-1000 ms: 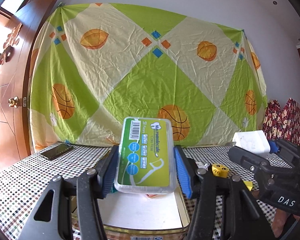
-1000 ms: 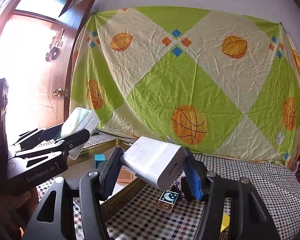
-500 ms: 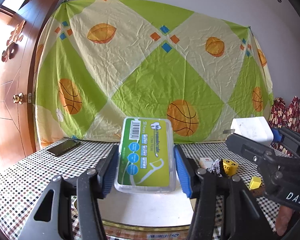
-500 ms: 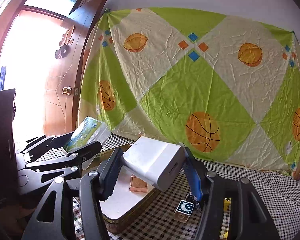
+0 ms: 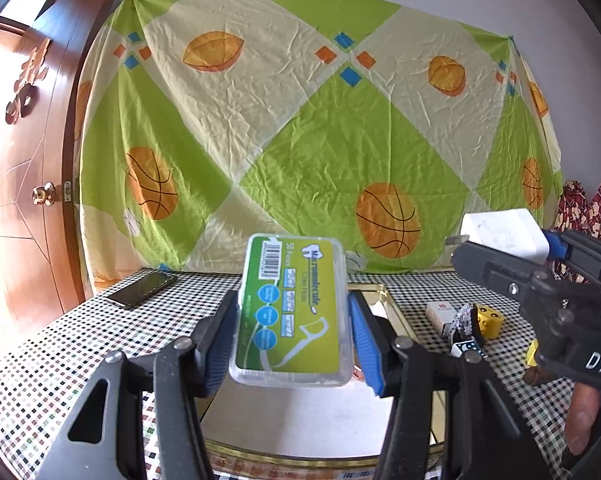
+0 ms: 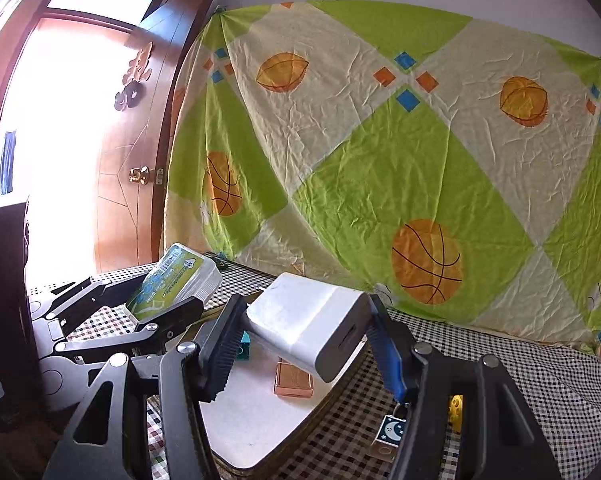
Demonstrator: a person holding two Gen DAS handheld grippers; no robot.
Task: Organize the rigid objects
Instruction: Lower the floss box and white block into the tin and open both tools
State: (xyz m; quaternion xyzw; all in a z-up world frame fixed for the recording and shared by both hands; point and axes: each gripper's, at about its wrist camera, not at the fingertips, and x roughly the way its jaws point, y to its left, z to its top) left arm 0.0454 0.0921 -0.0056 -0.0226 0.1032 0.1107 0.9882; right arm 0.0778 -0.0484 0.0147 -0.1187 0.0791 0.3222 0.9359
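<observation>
A: What is clamped in the left gripper (image 5: 292,332)?
B: A clear plastic floss-pick box with a green label (image 5: 291,312), held above the gold-rimmed tray (image 5: 390,300).
A: And the right gripper (image 6: 306,344)?
B: A white rectangular charger block (image 6: 308,330) is gripped over the same tray.

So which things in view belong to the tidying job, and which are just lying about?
Part of the job:
- dental floss pick box, clamped in the left gripper
- white power bank, clamped in the right gripper
- gold-rimmed tray
- copper-coloured box and teal block in the tray
- yellow die and moon block on the table

Just lying about:
- smartphone
- basketball-print sheet
- wooden door
</observation>
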